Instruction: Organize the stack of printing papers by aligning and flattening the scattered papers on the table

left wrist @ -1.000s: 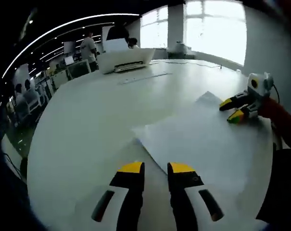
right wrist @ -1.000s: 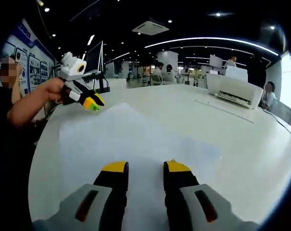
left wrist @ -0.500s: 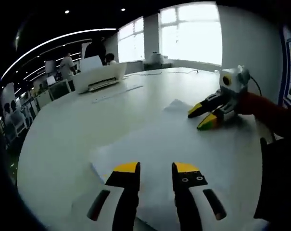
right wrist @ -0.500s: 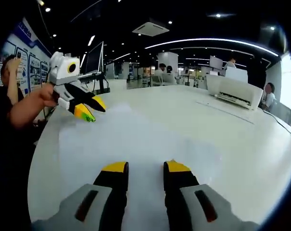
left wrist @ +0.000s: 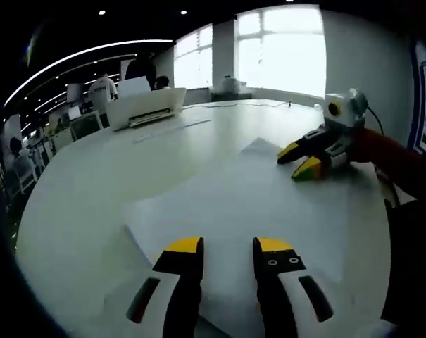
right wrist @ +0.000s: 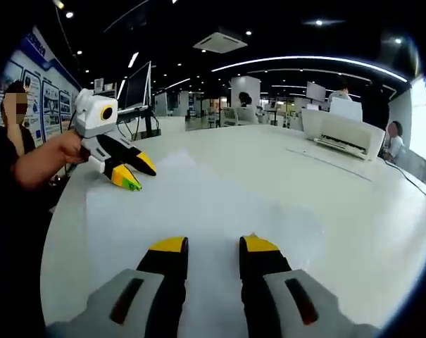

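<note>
While spread loosely over the white table (left wrist: 93, 190), lie the printing papers (left wrist: 248, 204), at least two sheets, one corner poking out at 12 o'clock. Two grippers over them: left gripper (left wrist: 228, 246) at 6 o'clock, jaws slightly parted, holding nothing; right gripper (left wrist: 301, 160) at 2 o'clock, jaws a little apart, empty, tips near the paper. One printer (left wrist: 146, 107) at 11 o'clock, far off.

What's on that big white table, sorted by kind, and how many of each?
Hand-held grippers: 2, left gripper and right gripper
Spread of white papers: 1 (sheets too alike to count)
Printer: 1
Total: 4
</note>
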{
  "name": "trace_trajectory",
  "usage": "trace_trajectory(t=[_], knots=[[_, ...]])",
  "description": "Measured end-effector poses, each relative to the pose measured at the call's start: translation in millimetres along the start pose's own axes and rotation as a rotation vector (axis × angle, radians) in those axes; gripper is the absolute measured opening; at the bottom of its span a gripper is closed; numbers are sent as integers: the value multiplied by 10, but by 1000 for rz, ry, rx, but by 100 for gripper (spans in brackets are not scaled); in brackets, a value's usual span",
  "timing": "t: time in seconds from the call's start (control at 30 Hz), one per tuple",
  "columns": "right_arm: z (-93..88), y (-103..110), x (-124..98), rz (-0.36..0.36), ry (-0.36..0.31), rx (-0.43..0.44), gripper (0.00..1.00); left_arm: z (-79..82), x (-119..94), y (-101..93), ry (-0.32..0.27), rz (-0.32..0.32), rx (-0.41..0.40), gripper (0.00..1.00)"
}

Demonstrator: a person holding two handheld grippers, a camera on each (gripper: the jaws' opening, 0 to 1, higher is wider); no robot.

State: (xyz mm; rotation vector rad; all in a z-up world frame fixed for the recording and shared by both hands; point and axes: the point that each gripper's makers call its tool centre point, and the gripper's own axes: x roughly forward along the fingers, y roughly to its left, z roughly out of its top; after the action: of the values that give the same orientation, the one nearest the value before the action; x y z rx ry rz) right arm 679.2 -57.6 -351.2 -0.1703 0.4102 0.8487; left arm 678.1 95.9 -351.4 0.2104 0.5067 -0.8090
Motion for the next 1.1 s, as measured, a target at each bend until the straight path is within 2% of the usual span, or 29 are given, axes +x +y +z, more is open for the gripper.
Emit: trace_trajectory(t=[0.17,0.37,0.5,0.6,0.73,0.83,1.1], knots=[[13,-25,-7,-8,36,12,28,2,-9,29,-1,-3,5,37],[47,14,-80,9,38,32,33,6,-120,55,-14,2,-6,41],[93,33,-221,10,28,26,36,15,-231,94,-26,23,10,47],[98,71,-297,22,25,23,40,8,-340,75,-33,31,4,47],[65,78,-393,19,32,17,42,-11,-451,75,-49,33,-2,49],[58,74,-491,25,11,47,44,-41,-568,114,-78,45,-29,50],[-46,62,-677,12,13,38,50,-166,-811,149,-80,72,-36,50]])
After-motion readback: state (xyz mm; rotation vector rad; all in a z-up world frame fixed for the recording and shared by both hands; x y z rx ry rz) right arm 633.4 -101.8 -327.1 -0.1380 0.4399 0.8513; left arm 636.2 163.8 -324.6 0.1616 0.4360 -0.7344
